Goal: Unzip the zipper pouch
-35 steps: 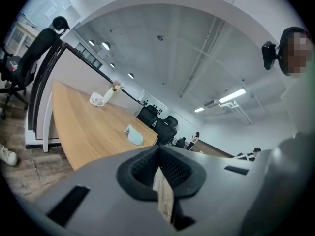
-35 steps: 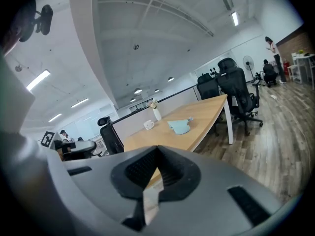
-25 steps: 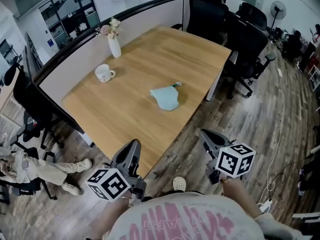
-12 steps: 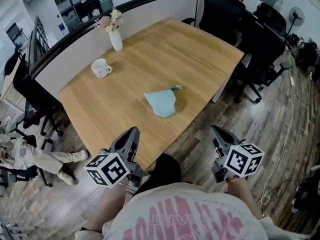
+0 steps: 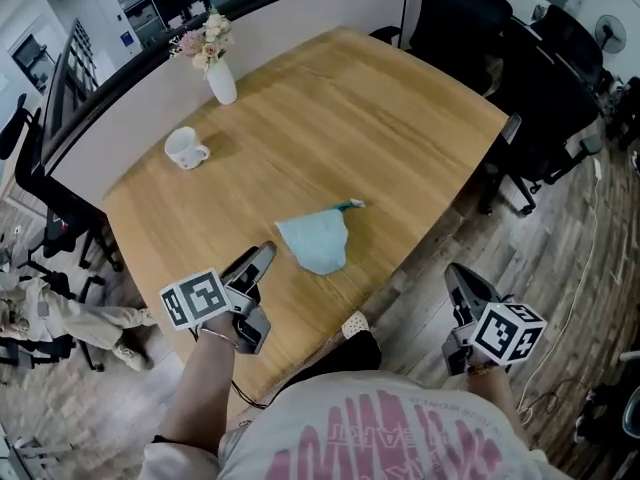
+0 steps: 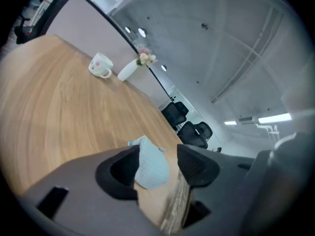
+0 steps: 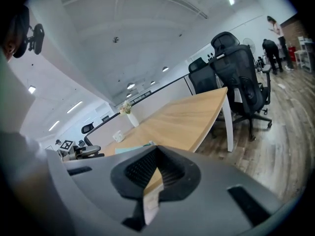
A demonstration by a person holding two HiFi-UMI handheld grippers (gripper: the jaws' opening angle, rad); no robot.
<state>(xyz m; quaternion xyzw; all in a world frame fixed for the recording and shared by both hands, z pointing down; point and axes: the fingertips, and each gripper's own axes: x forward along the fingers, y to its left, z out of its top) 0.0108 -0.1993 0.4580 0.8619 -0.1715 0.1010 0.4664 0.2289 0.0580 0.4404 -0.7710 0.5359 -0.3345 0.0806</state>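
step in hand: approach; zipper pouch not yet touched, zip looks fully closed as far as the head view shows.
zipper pouch [image 5: 315, 242]: pale blue, lies flat on the wooden table [image 5: 390, 128], near the front edge, just ahead of the left claw.
zip pull [image 5: 351, 206]: teal tab at the pouch's far right corner, pointing away from the person.
left gripper [image 5: 262, 258]: over the table's near edge, aimed at the pouch; jaws opening, about half apart. the left gripper view frames the pouch in the gap, but it lies beyond the tips, so the pads hold nothing.
right gripper [image 5: 458, 276]: off the table, over the floor to the right of the front edge, well apart from the pouch. jaws drawn together with only a thin slit between them; nothing in them.
bystanders: mug [image 5: 184, 149] and flower vase [image 5: 221, 81] at the far left of the table, well clear of the work.
next move, judged: left claw goes forward and down to pin the near end of the pouch; right claw must come over the table, open, and pinch the small teal pull.
caution: the pull is small and low to the wood; a shallow angle and a light close seem needed. the fabric may slide unless it is anchored first.
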